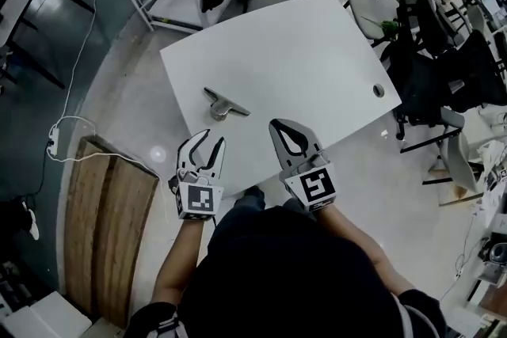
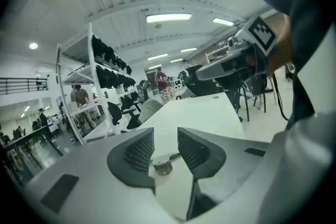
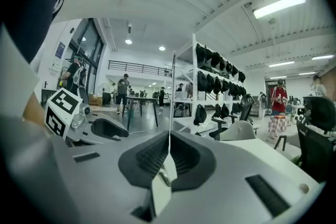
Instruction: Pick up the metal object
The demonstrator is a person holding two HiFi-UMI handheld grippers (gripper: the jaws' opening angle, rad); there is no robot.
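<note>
Metal object [image 1: 225,104] ahead of left tongs [image 1: 211,139]

A white table [image 1: 317,59] stands askew on the pale floor, with a round grommet [image 1: 379,90] near its right corner. Dark chairs [image 1: 444,67] crowd just past that side. To the left a wooden board [image 1: 103,225] lies flat, a white cable [image 1: 79,118] looping beside it. Beyond the table stands a rack [image 3: 193,76] hung with black bags [image 3: 202,55].

Shells of left claw [image 1: 208,140] and right claw [image 1: 279,125]: pale grey plastic. Dark ribbed pads [image 2: 140,150] inside. Black-and-white square-marker cube [image 1: 197,199] at rear of each. Person: dark top [image 1: 285,273], short dark sleeves [image 1: 154,317], possibly pale-trimmed.
</note>
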